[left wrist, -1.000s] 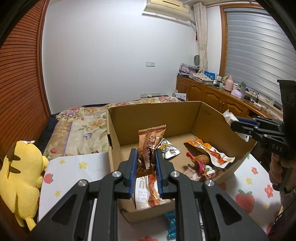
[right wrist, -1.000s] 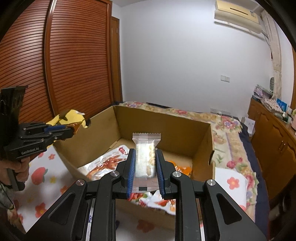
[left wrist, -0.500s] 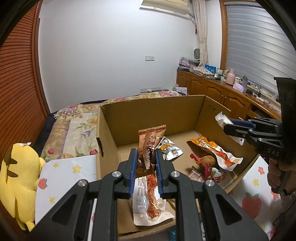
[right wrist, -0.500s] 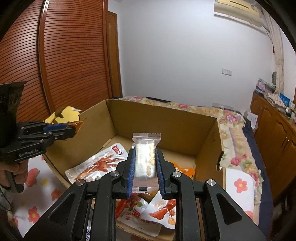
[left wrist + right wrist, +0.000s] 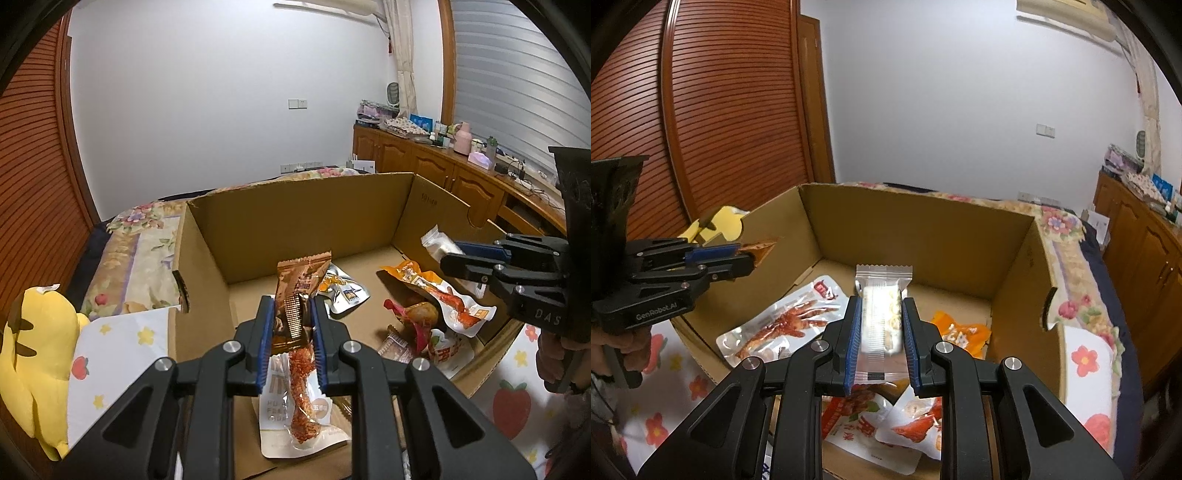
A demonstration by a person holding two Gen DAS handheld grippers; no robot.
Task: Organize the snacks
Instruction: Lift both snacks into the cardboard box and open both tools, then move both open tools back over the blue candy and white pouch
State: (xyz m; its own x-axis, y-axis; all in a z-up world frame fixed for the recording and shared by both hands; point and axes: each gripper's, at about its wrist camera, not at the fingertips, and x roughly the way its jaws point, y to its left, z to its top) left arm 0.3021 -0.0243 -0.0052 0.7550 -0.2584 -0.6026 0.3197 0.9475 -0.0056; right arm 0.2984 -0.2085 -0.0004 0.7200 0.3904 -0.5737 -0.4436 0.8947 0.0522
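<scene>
Brown cardboard forms the open box (image 5: 303,218) that fills the middle of both views, standing on a bench covered by a white cloth printed with strawberries and flowers (image 5: 118,347). At the lower centre of the left wrist view, the left claw (image 5: 292,332) is closed on a copper-brown snack packet (image 5: 299,291), held upright above the near part of the box. Under it lies a white pouch with a red strip of food (image 5: 303,406) on the box floor. The right claw (image 5: 879,332), lower centre of its own view, is clamped on a clear wrapped bar (image 5: 881,317), also upright and raised over the box interior. Each claw appears level at the other view's edge, with its handle gripped by a hand at the frame's border: the left hand (image 5: 624,347) at the left edge, the right hand (image 5: 557,354) at the right edge. A chicken-foot pouch (image 5: 783,325) and an orange packet (image 5: 964,332) lie flat inside. A yellow plush toy (image 5: 33,362) sits at the lower left of the left wrist view, beside the box.
</scene>
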